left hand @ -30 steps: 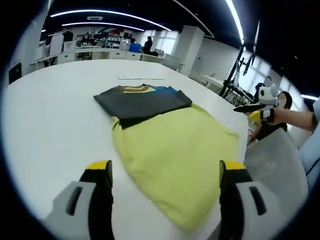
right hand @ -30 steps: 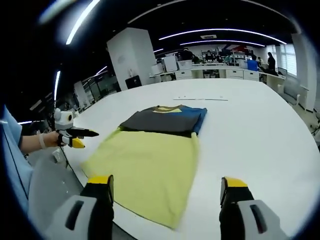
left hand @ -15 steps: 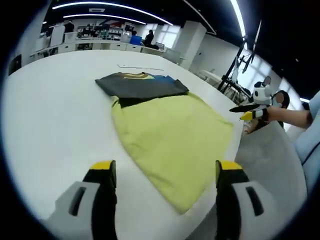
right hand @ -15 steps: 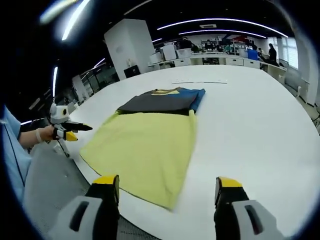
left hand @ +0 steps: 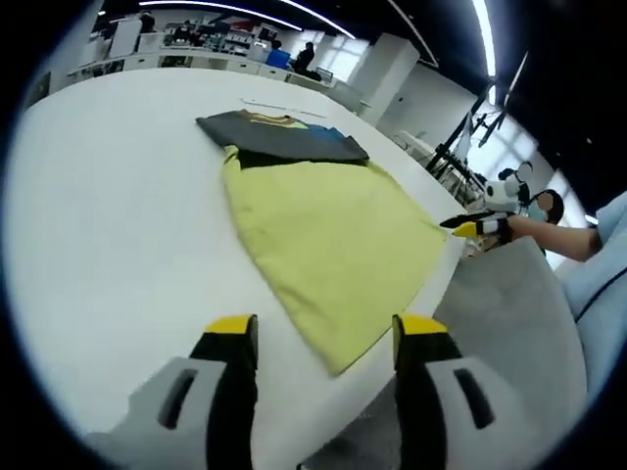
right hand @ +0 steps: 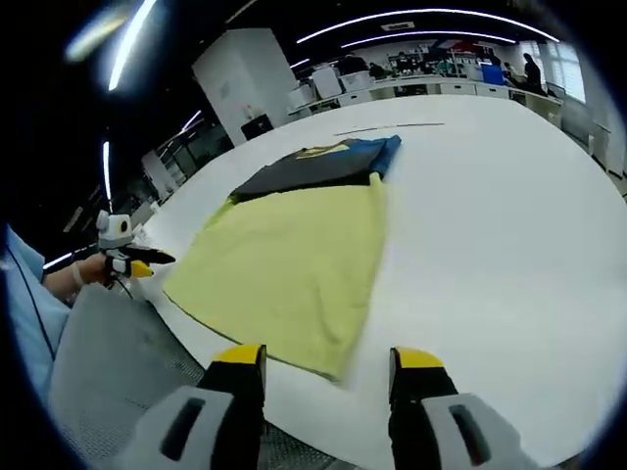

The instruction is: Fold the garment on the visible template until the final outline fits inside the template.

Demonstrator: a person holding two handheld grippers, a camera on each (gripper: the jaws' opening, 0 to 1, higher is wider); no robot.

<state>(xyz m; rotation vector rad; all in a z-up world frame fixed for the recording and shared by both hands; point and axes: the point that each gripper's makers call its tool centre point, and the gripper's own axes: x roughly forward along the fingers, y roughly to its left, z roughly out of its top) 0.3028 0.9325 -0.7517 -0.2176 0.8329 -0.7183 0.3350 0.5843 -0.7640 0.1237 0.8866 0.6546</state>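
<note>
We hold both tongs above the near edge of the white table [left hand: 108, 215], one at each lower corner of the garment [left hand: 323, 235]. It lies flat ahead of the jaws, its yellow-green body nearest us and its dark grey and blue top part at the far end, with a thin pale strip [left hand: 279, 106] on the table beyond the collar. We cannot make out a template outline under or around the cloth.

The left gripper [left hand: 323, 338] has its jaws apart, with a moderate gap, and holds nothing; the hem corner sits just ahead of and between its yellow tips. In the right gripper view, the right gripper [right hand: 326, 360] is likewise parted and empty, its tips just short of the other hem corner. Each tong also appears small in the other's view, near the side edge of the cloth, at the end of a sleeved arm.

We judge the step in hand to be taking the hem for a fold toward the collar. To do it well, we should bring each pair of tips down so one jaw slides under the cloth edge and one stays on top, pinching the corners at matching points. Then we lift both together and carry the hem straight forward, keeping it taut between us so the fold line stays square. The near hem lies close to the table edge, so a low, shallow approach matters.
</note>
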